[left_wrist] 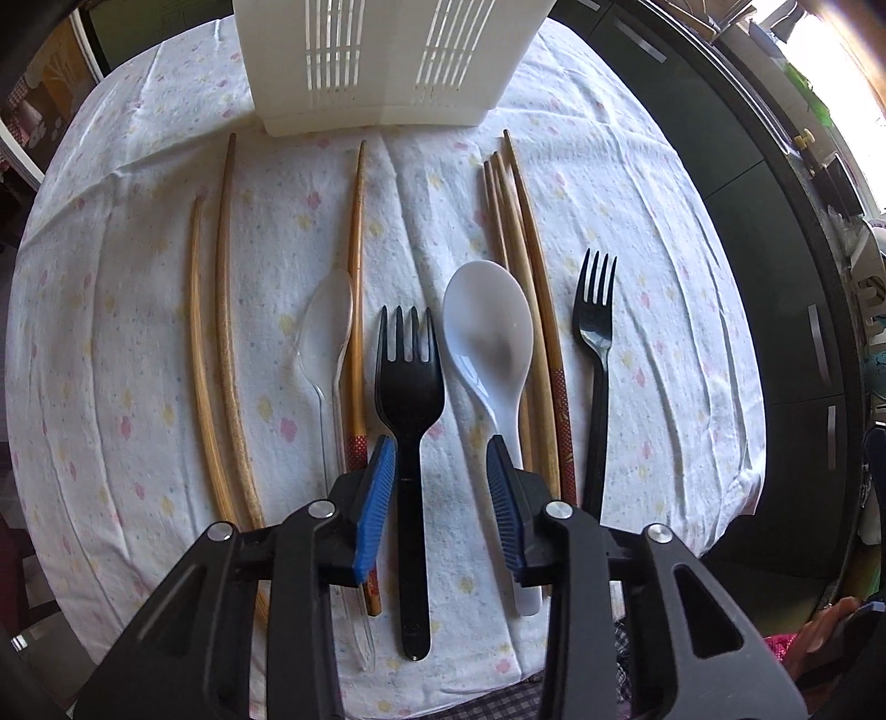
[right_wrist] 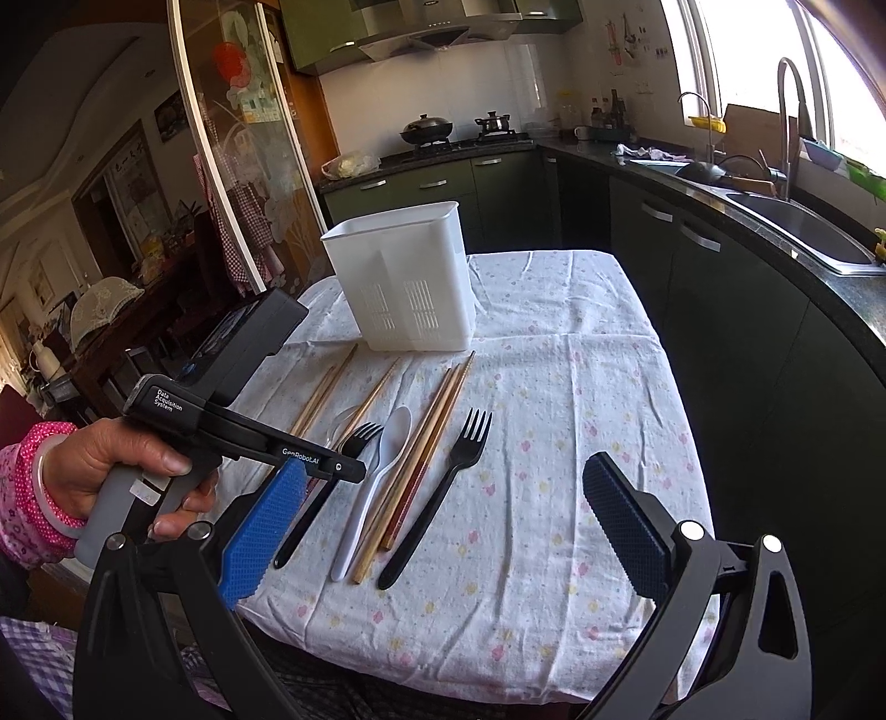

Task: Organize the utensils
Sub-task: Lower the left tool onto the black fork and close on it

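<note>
Left gripper (left_wrist: 441,471) jaws part narrowly astride the black fork (left_wrist: 408,387), aligned for grasping; right gripper (right_wrist: 443,526) jaws stand wide, empty.

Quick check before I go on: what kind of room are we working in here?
A home kitchen, most likely. The right wrist view shows a gas stove with a wok under a range hood, a sink with a tall faucet by the window, and green cabinets along the counter.
</note>
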